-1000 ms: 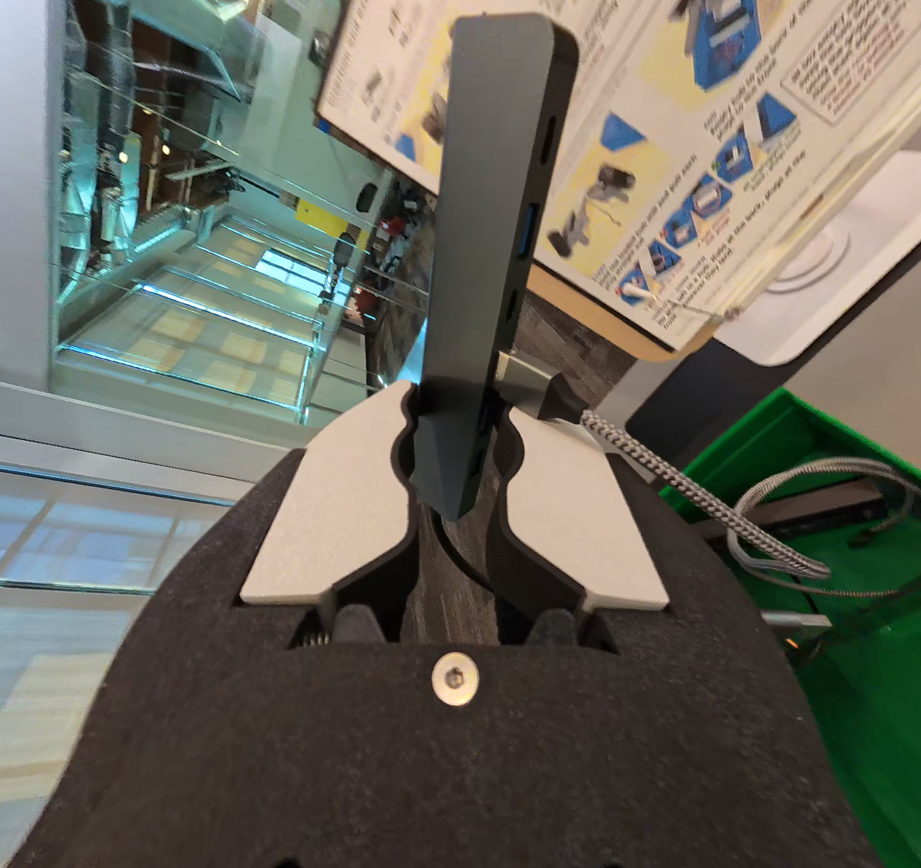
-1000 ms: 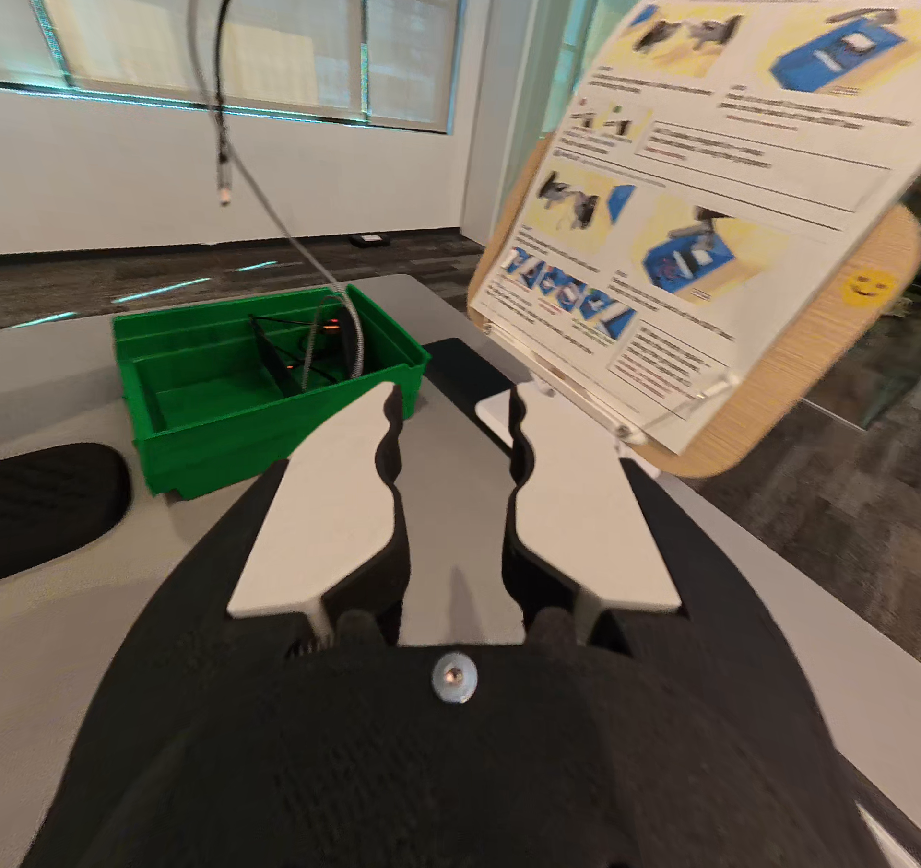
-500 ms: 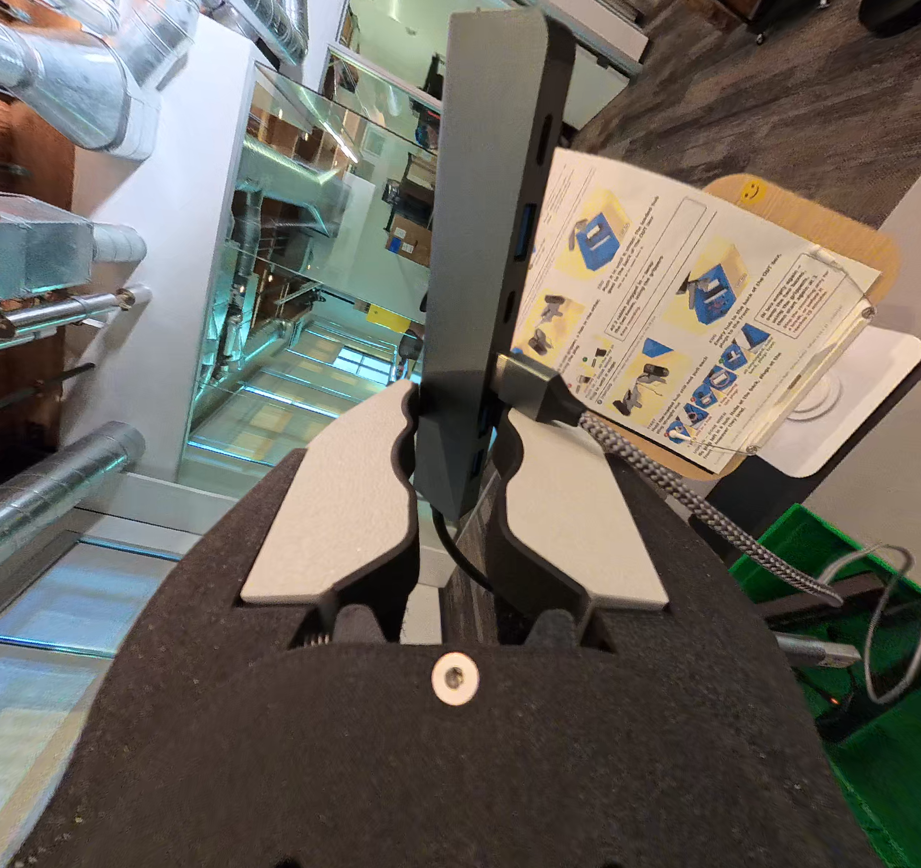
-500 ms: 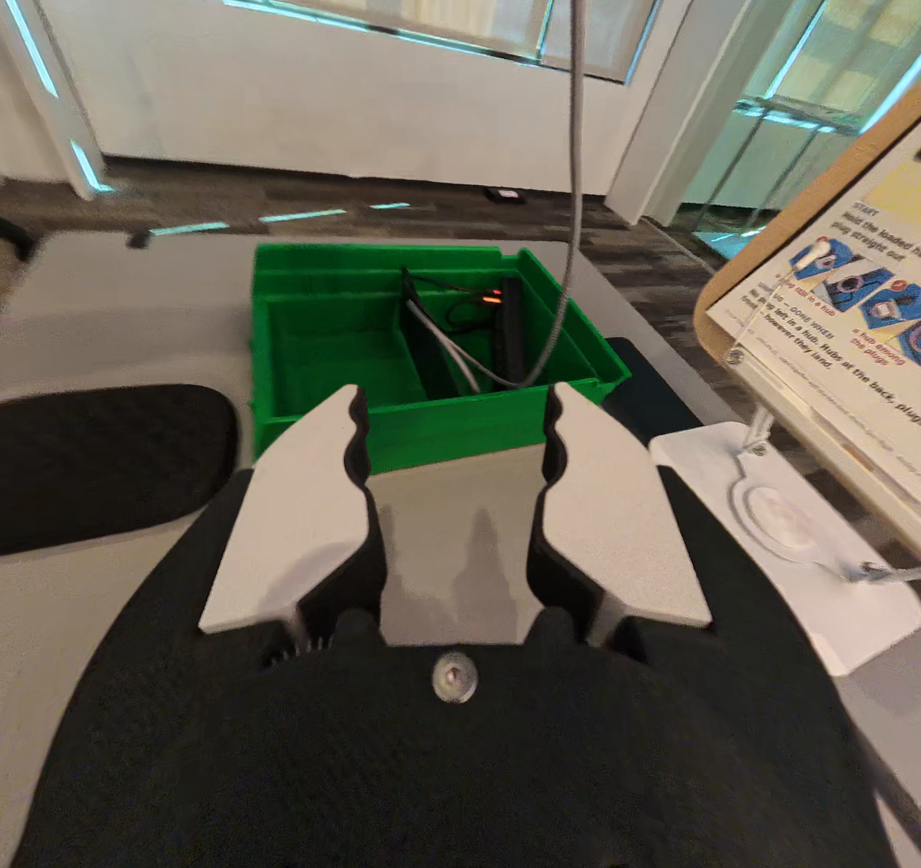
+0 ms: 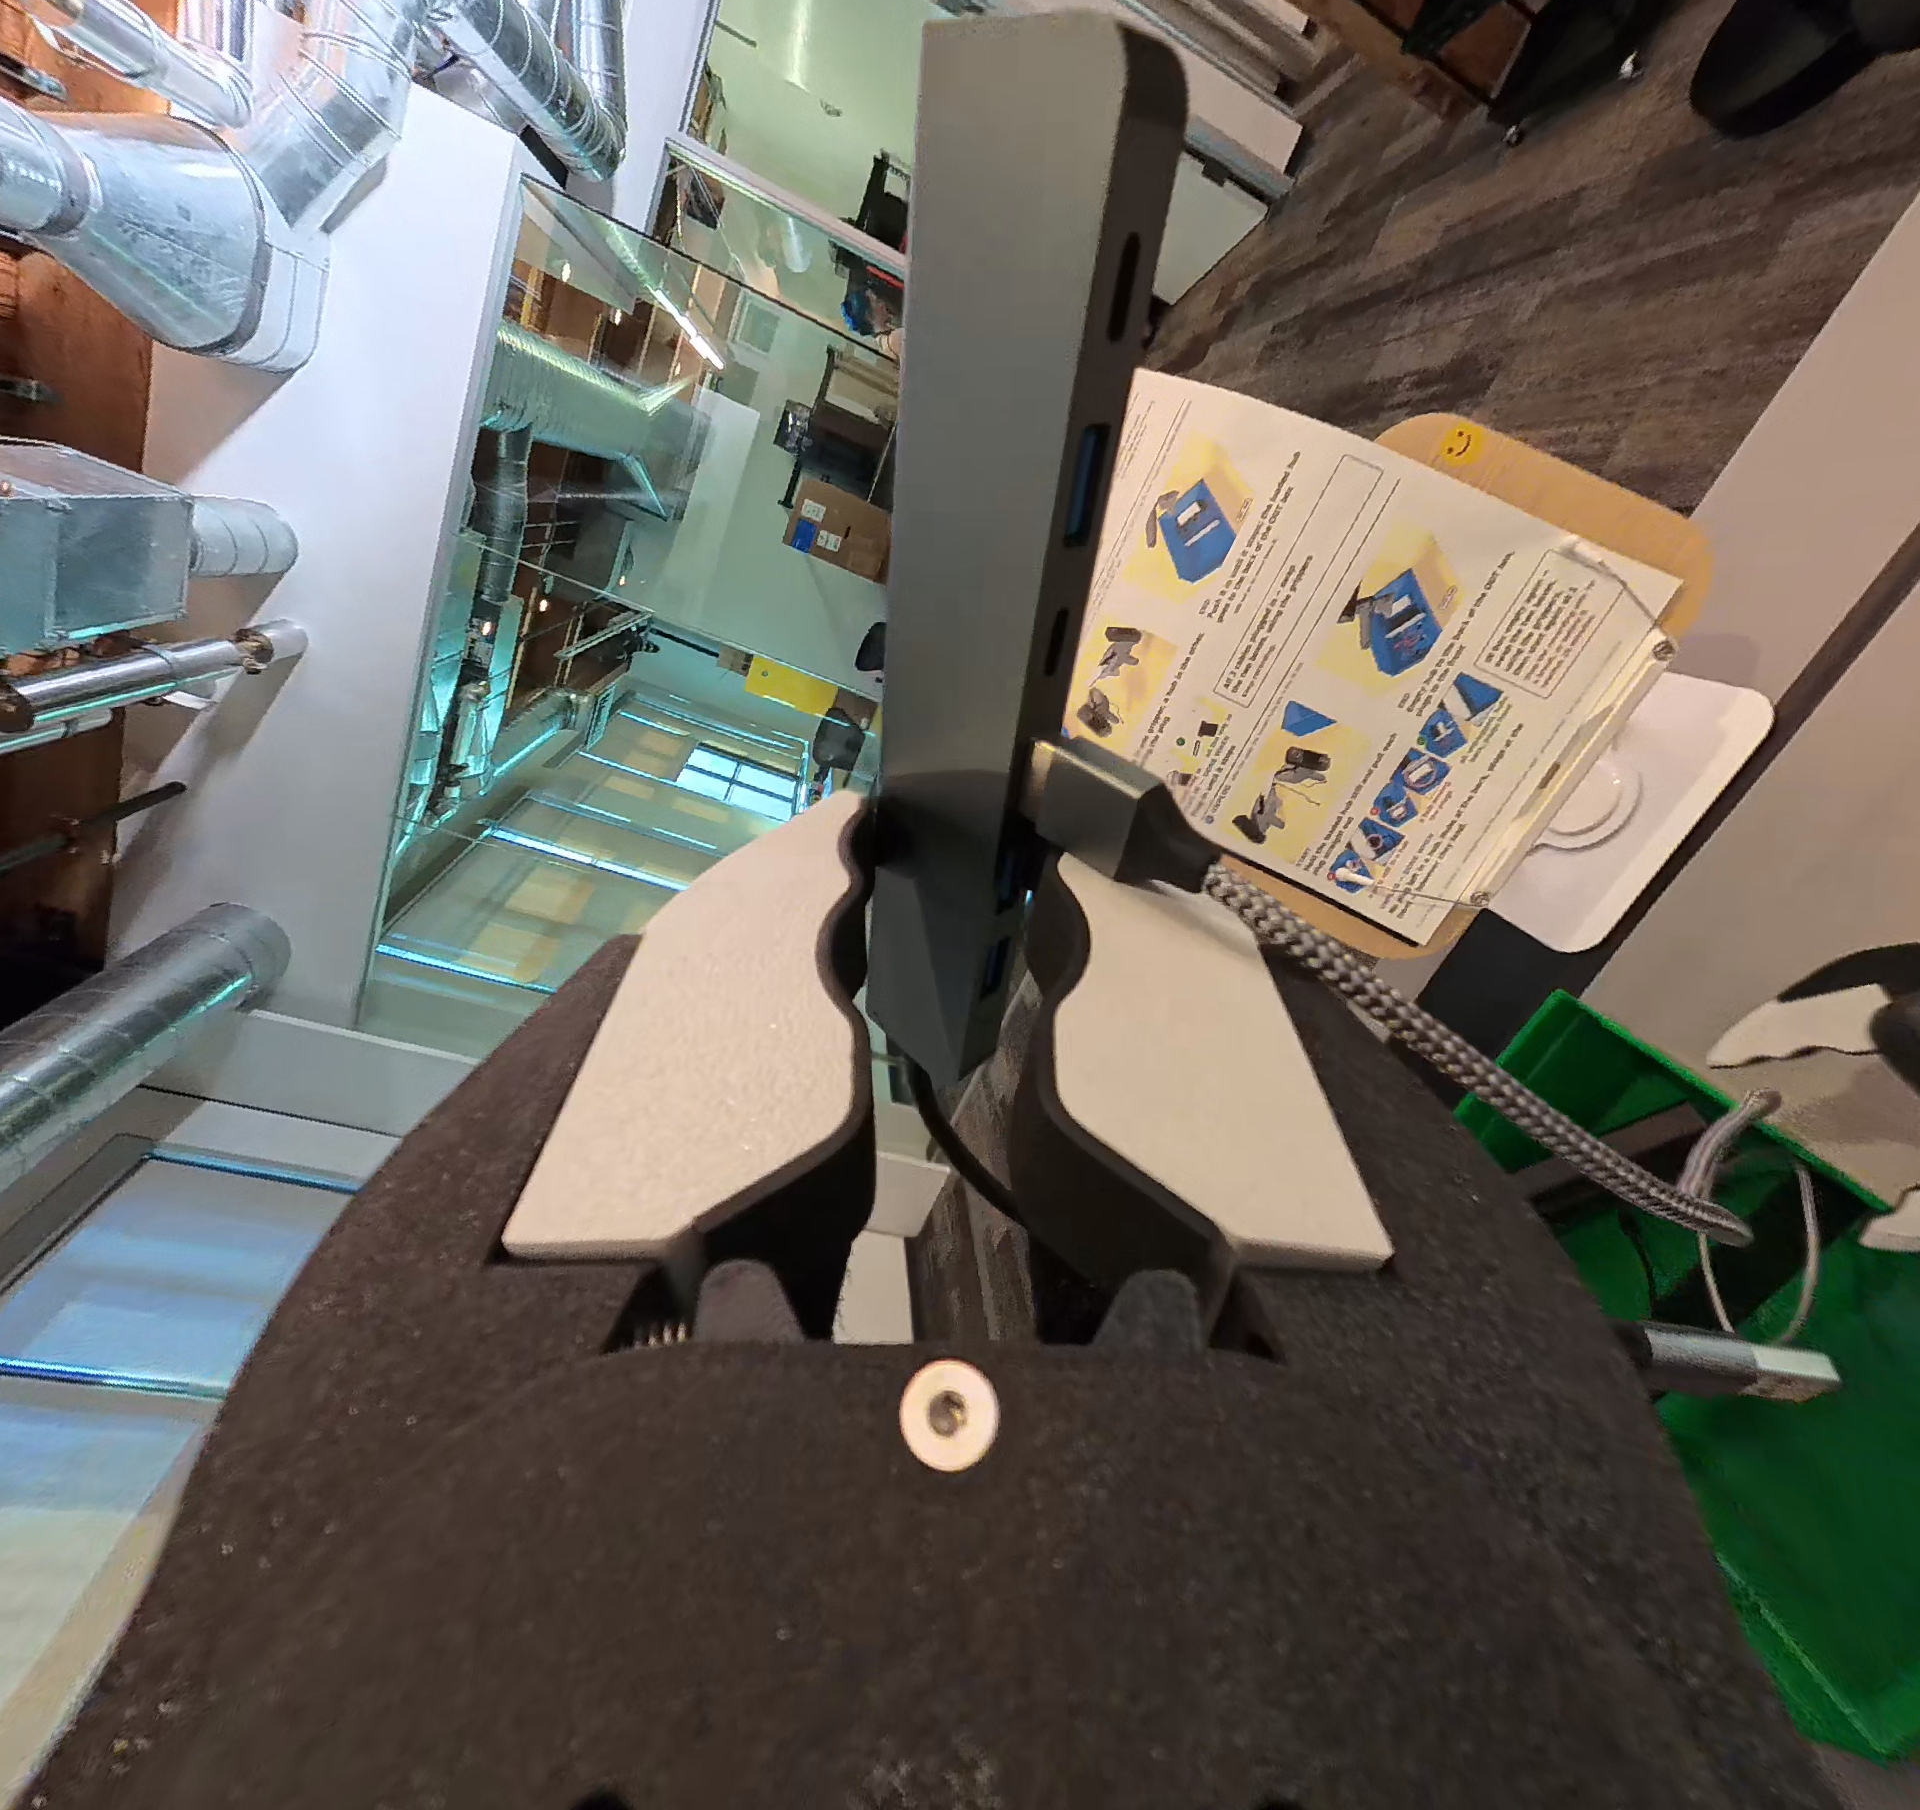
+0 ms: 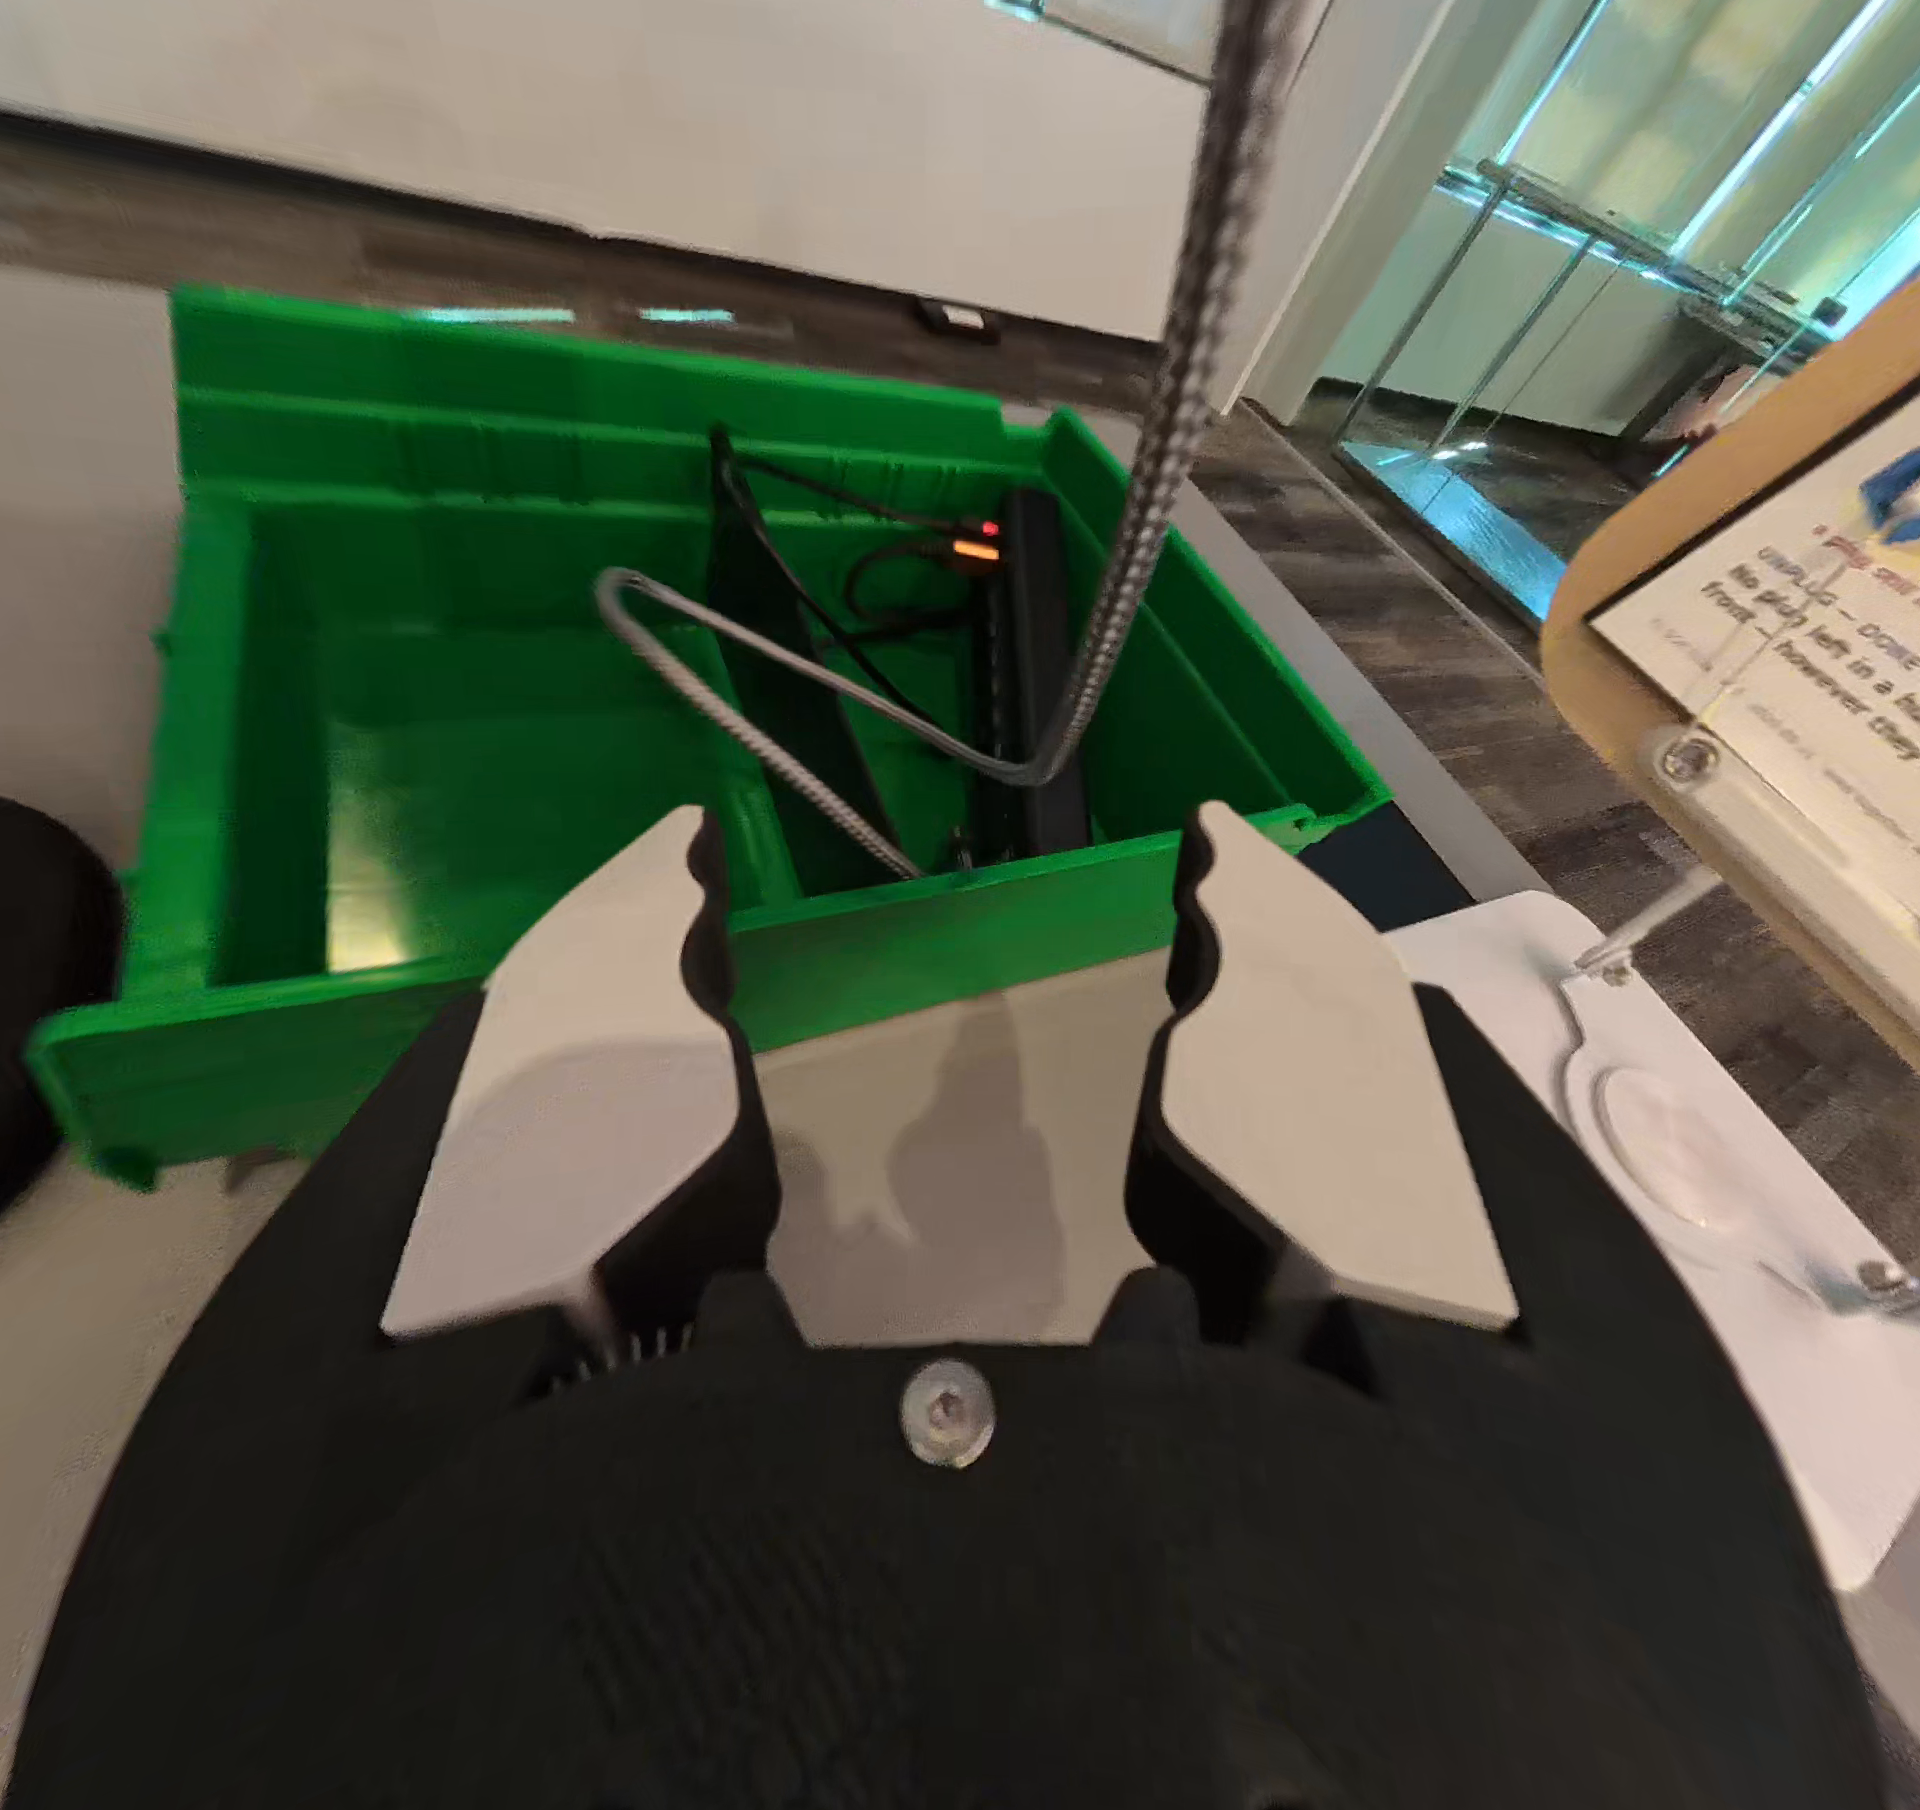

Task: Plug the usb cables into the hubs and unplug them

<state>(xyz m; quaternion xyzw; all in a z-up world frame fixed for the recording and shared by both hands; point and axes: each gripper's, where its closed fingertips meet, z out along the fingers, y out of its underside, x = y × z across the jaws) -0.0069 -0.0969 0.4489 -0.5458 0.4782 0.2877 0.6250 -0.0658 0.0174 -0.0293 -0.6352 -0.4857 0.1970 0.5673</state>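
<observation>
My left gripper (image 5: 948, 861) is shut on a dark grey USB hub (image 5: 1023, 389), held up in the air and pointing away. A braided grey cable's plug (image 5: 1107, 804) sits in a side port of the hub just above the right finger. The cable (image 5: 1455, 1054) trails down to the green bin (image 5: 1766, 1448), and its free plug (image 5: 1735, 1365) hangs near the bin. My right gripper (image 6: 945, 856) is open and empty, low over the table in front of the green bin (image 6: 935, 939). The braided cable (image 6: 1164, 472) hangs down into the bin's right compartment beside a black hub (image 6: 1039, 659).
An instruction sheet on a wooden board (image 5: 1382, 669) stands on a white base (image 6: 1662, 1137) to the right of the bin. A black pad (image 6: 42, 981) lies at the table's left. The bin's left compartment (image 6: 468, 804) holds nothing. The right gripper's fingers (image 5: 1818, 1022) show at the left wrist view's right edge. The grippers' ends are close to 50 centimeters from one another.
My left gripper has tilted with the hub, so the sheet sits lower in view. My right gripper has opened wider and moved closer to the green bin.
</observation>
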